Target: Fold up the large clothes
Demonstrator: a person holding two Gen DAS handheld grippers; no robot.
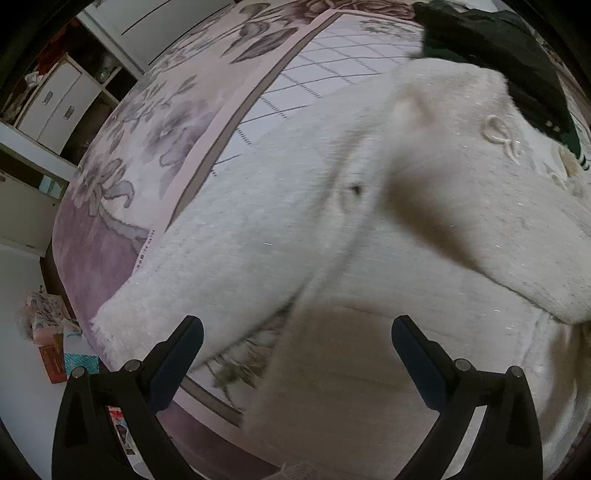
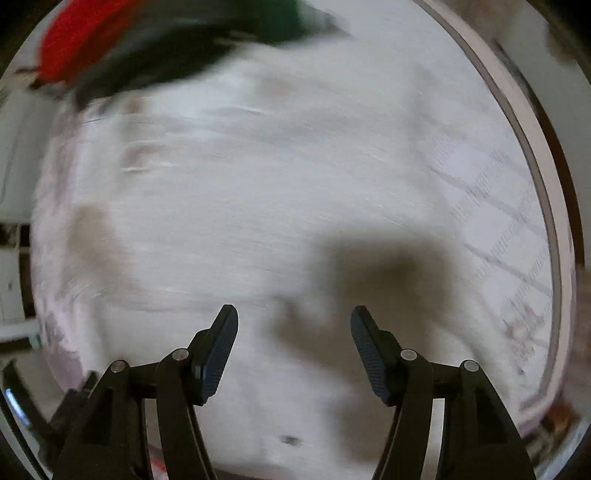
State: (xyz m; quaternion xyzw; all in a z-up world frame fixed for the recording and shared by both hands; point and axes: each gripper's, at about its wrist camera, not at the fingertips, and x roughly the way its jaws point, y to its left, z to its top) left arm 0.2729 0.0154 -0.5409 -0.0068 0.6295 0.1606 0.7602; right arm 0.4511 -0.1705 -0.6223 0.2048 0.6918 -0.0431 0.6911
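A large white fuzzy sweater point(image 1: 295, 221) lies spread on a bed, one sleeve point(image 1: 155, 314) reaching toward the bed's near left edge and another part folded over on the right. My left gripper point(image 1: 297, 332) is open and empty, just above the sweater near that sleeve. In the right wrist view the same sweater point(image 2: 240, 203) fills the blurred frame. My right gripper point(image 2: 293, 321) is open and empty above it, casting a shadow on the knit.
The bed cover point(image 1: 147, 122) is floral purple with a grid panel point(image 1: 314, 74). A dark green and black garment point(image 1: 498, 55) lies at the far end; it shows with a red one point(image 2: 85, 33) in the right view. Cabinets point(image 1: 55, 99) and floor clutter point(image 1: 55, 339) are left.
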